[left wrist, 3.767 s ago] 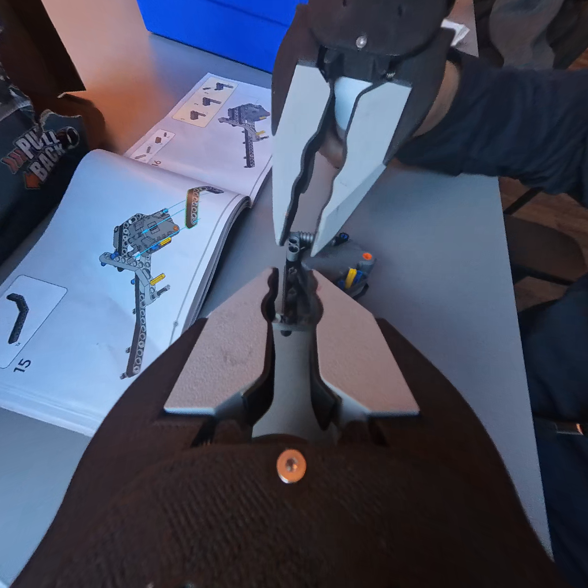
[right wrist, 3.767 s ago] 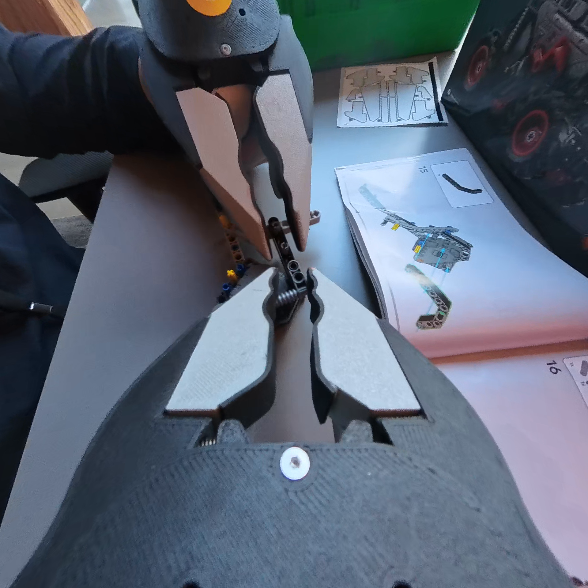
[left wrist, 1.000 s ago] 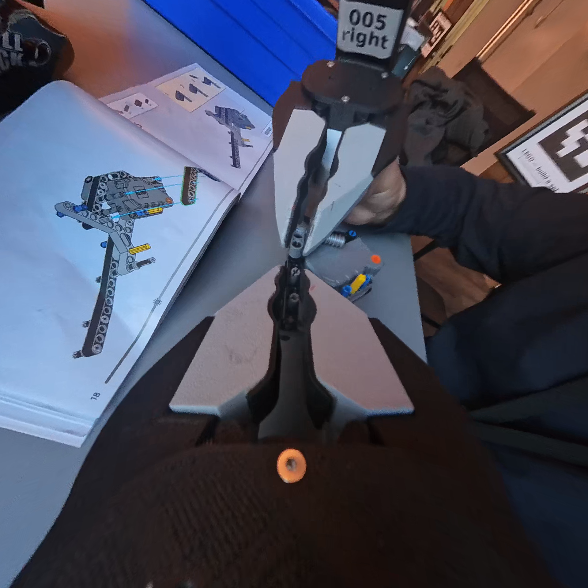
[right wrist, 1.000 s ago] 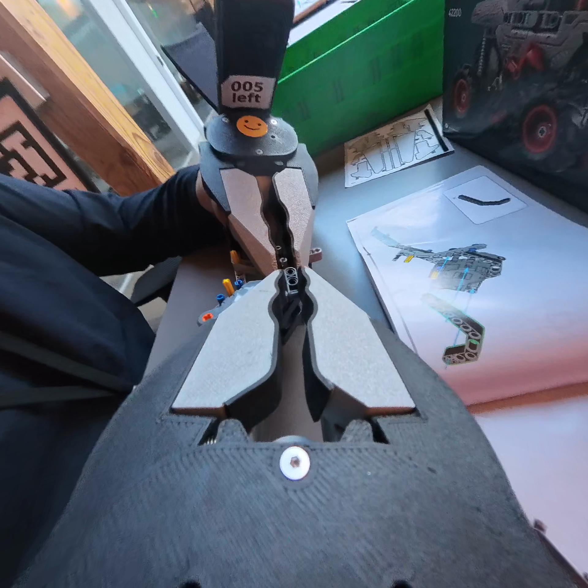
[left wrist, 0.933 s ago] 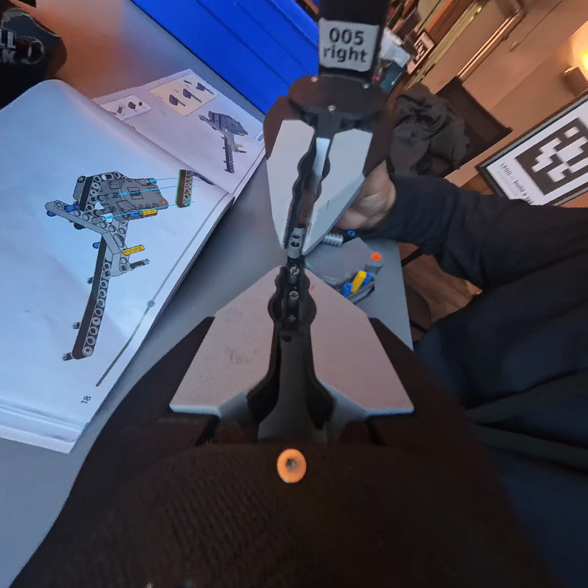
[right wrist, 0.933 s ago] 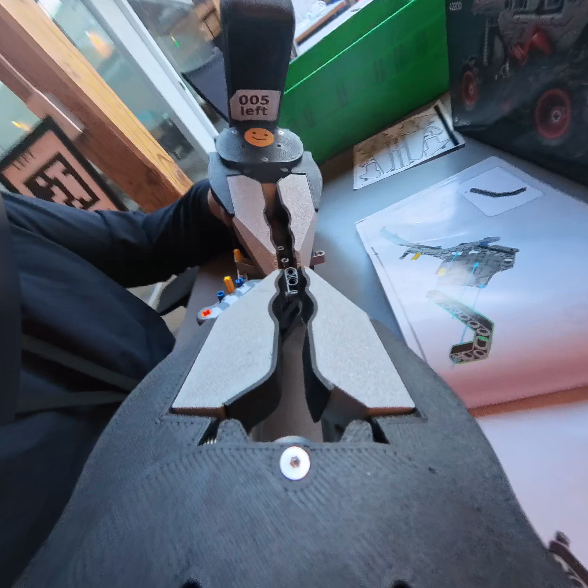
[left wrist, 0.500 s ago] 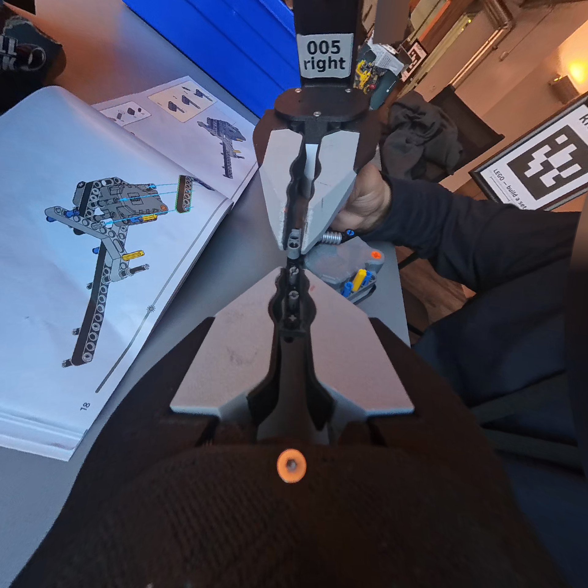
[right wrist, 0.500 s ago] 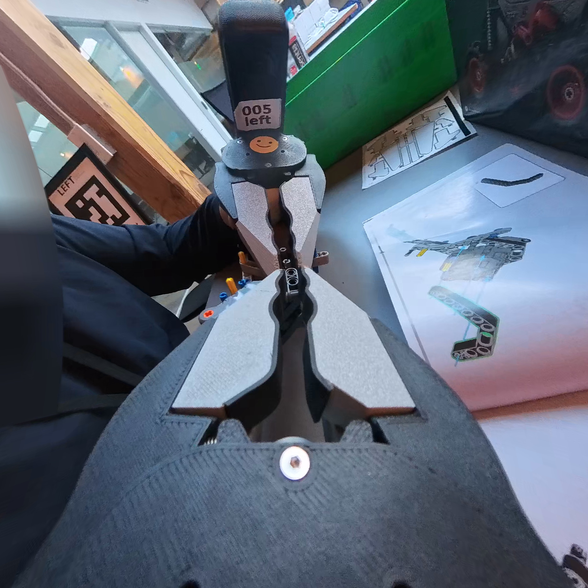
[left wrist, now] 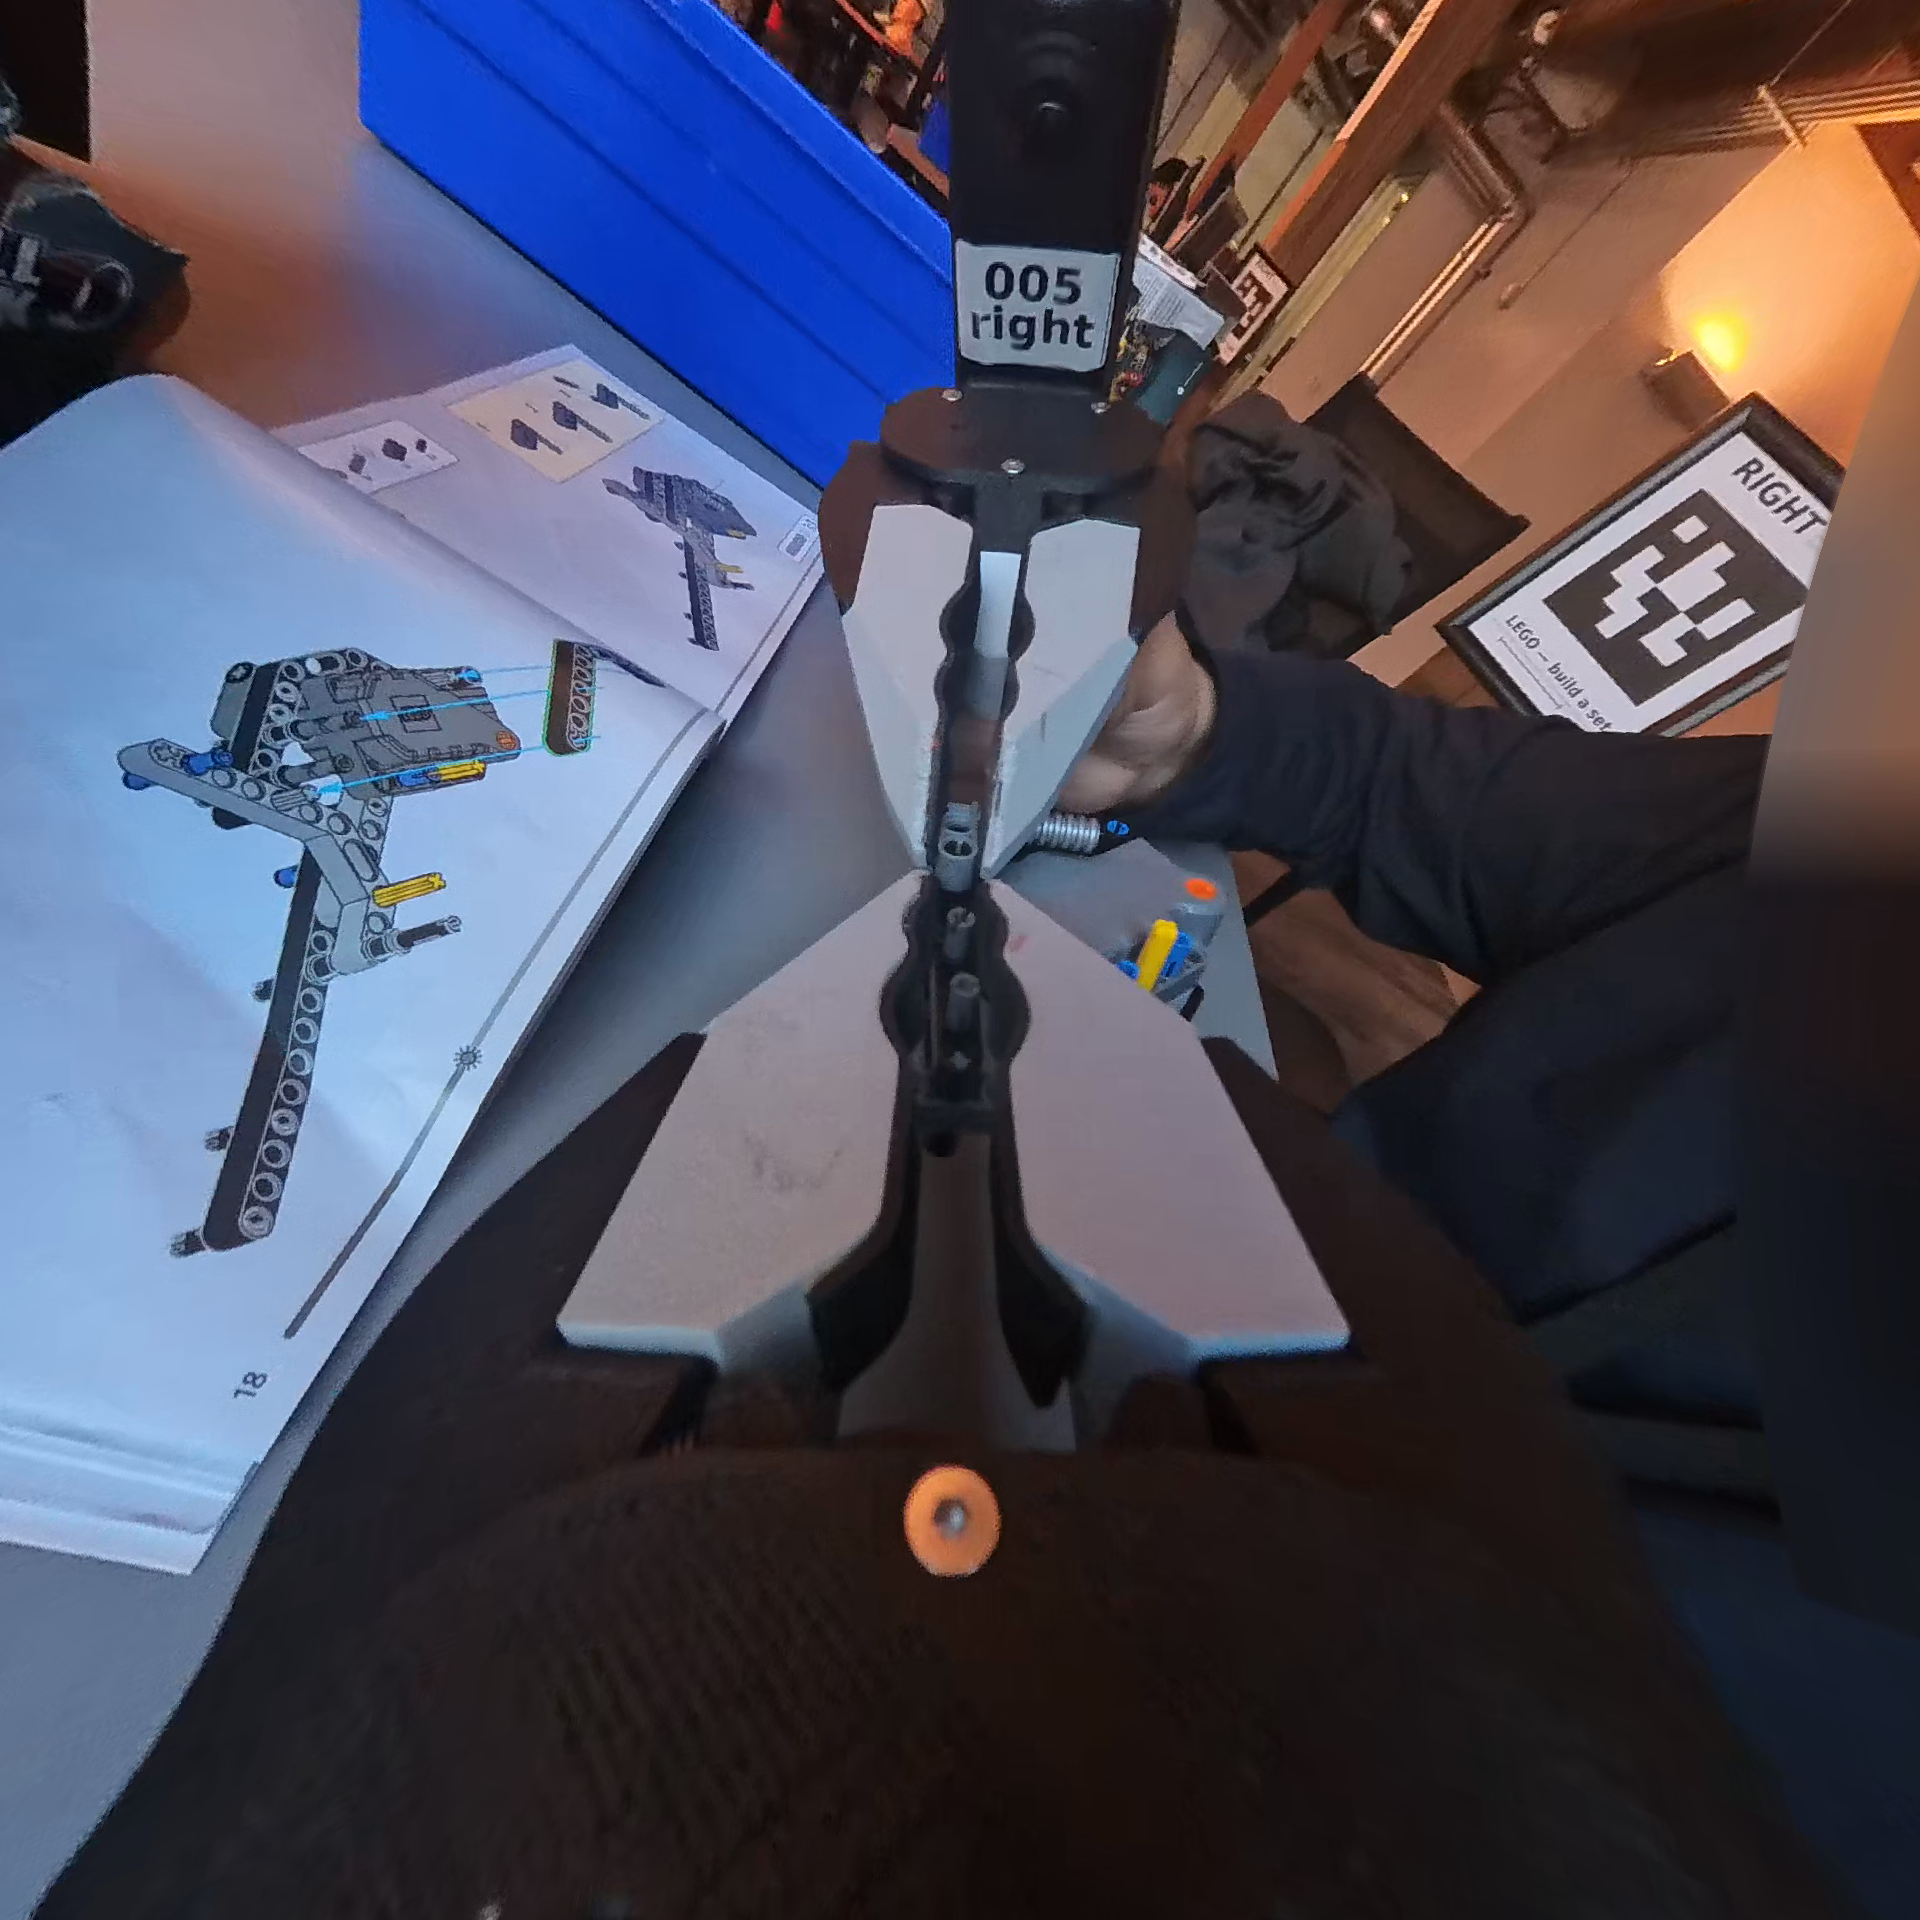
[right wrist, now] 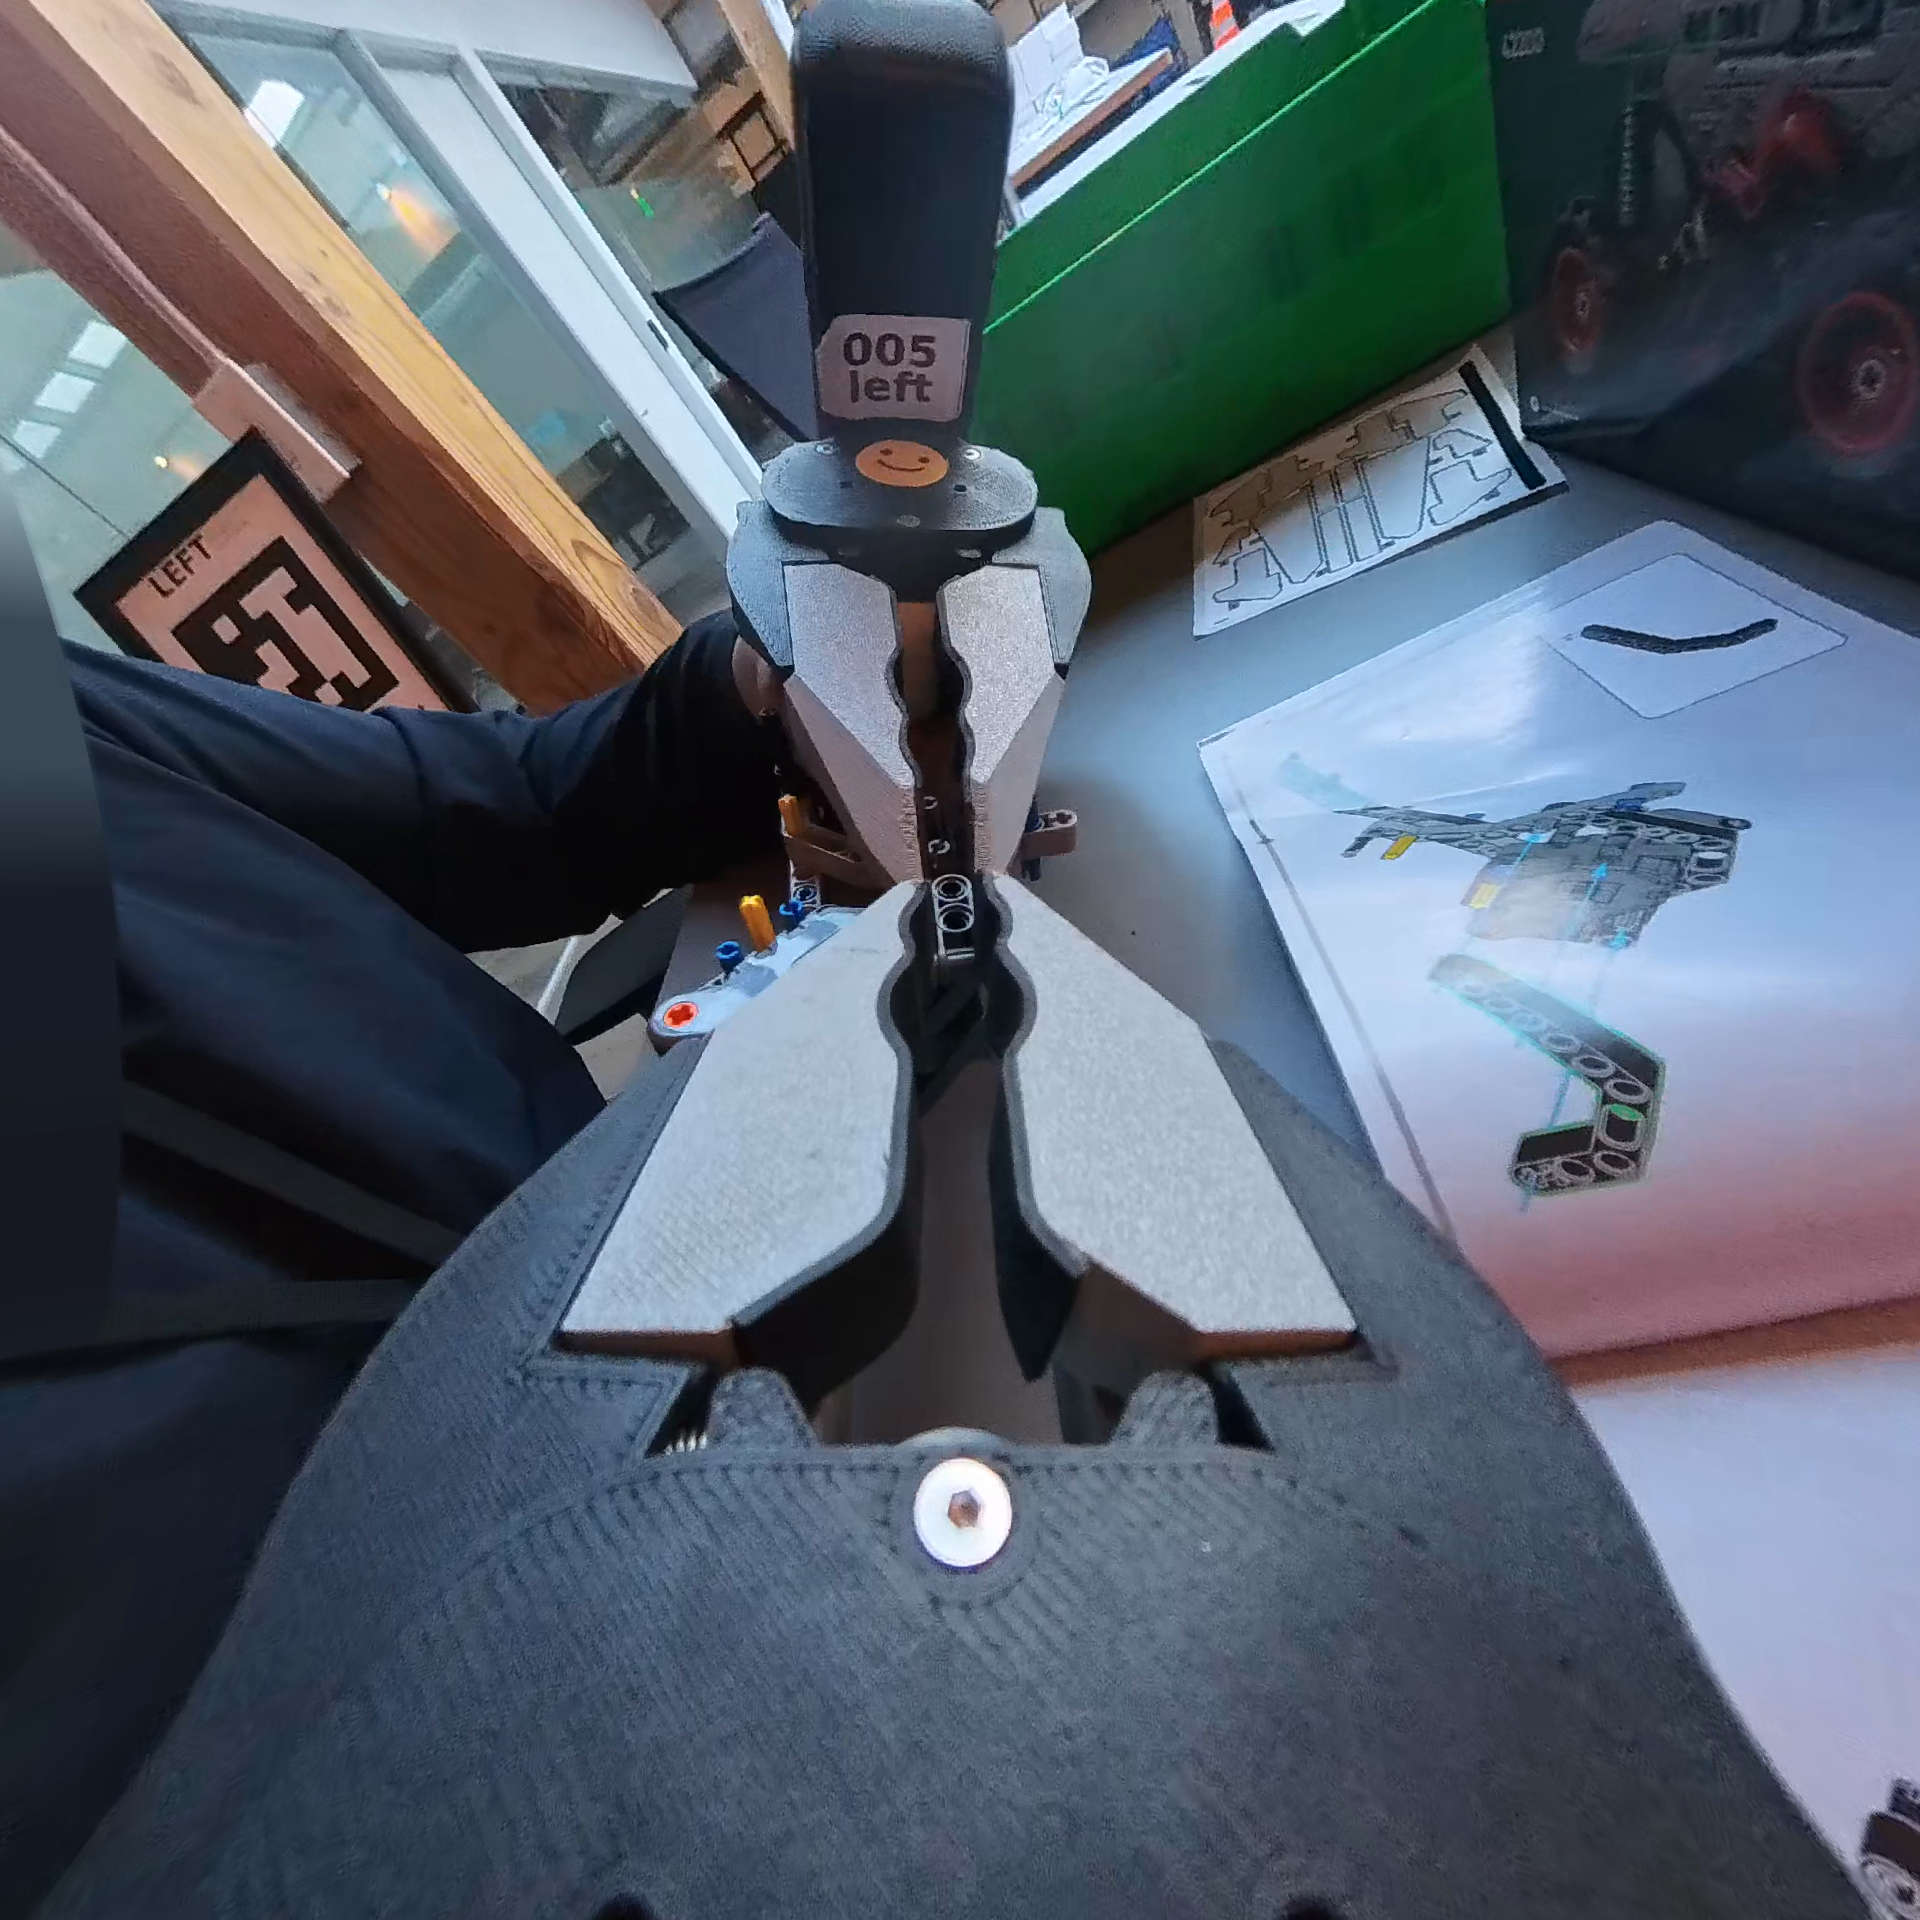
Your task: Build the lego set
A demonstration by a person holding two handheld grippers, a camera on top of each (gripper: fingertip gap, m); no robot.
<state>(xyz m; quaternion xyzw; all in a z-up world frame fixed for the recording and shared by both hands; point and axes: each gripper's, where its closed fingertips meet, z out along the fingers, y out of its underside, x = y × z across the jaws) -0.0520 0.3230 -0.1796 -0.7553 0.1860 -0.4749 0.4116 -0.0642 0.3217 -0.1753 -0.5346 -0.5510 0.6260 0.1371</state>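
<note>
While both tools meet tip to tip above the table (left wrist: pixel 790 790), each is closed down on one end of the same thin lego piece: the left tool (left wrist: pixel 956 914) has its fingers pressed nearly together around a dark beam (left wrist: pixel 961 1023) that runs back into its scalloped gap, and the right tool (left wrist: pixel 961 831), pointing straight at it from ahead, pinches the grey holed end (left wrist: pixel 958 836) of that beam. From the right wrist view the right tool (right wrist: pixel 956 899) is likewise almost closed on the beam (right wrist: pixel 954 920), whose two round holes face the camera, with the left tool (right wrist: pixel 940 847) directly beyond it. Just past the tips and a little to the right of the left tool, the grey sub-assembly (left wrist: pixel 1174 935) with yellow, blue and orange pins lies on the table, near its edge; the manual (left wrist: pixel 260 831) lies open off to the left tool's left. Judging from this, the piece is being aligned or pushed together in mid-air, and the risks follow from that: the hold on each end is narrow, so any sideways twist of one tool against the other could lever the beam out of a grip and drop it, perhaps off the table edge. Pressing off-axis could also pop a joint apart. Whether a pin is actually seated I cannot tell.
</note>
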